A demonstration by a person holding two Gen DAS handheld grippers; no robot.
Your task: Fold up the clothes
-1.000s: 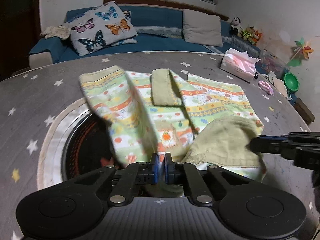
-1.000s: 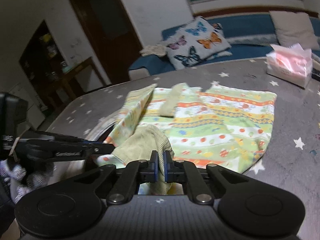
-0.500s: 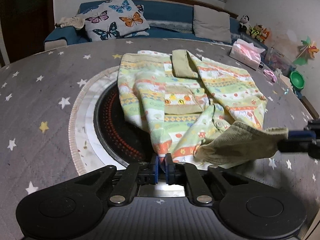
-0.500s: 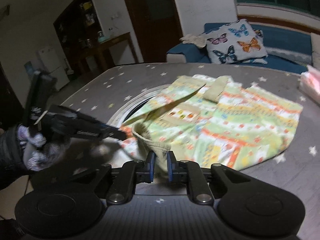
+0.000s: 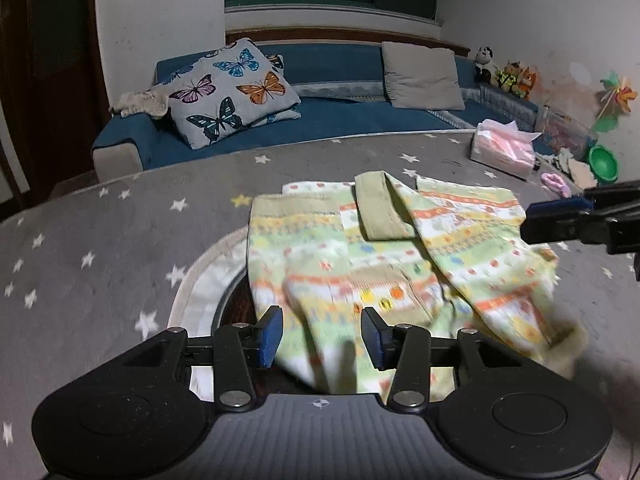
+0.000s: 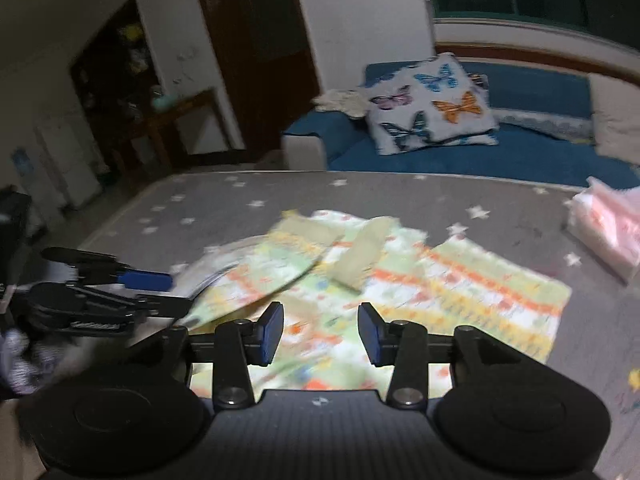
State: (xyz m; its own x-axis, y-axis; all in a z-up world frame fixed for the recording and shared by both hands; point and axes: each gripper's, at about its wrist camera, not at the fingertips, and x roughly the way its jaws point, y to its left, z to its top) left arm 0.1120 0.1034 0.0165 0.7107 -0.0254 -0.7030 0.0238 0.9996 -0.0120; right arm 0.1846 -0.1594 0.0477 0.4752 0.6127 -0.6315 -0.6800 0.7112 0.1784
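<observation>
Garment: small patterned shirt, green, yellow and orange bands, lying on the grey star-print table, roughly central and reaching toward the near edge. Left part is doubled over the body, with an olive cuff band along its far end; an olive collar strip lies folded across the top middle. Near hem is rumpled and motion-blurred, so the exact lie of that edge cannot be read. Shirt partly covers a round inset in the table surface, pale ring with a dark centre. Left gripper: jaws spread wide, blue pads either side of the near hem, nothing held; whether the pads touch the cloth cannot be told. Right gripper: jaws likewise spread wide over the near part of the shirt, nothing between them. In the left wrist view the right gripper shows at the table's right edge, beside the shirt's right side. Tissue pack, pink, sits at the far right corner of the table, well apart from the shirt. Butterfly cushion rests on the blue sofa beyond the far edge.
</observation>
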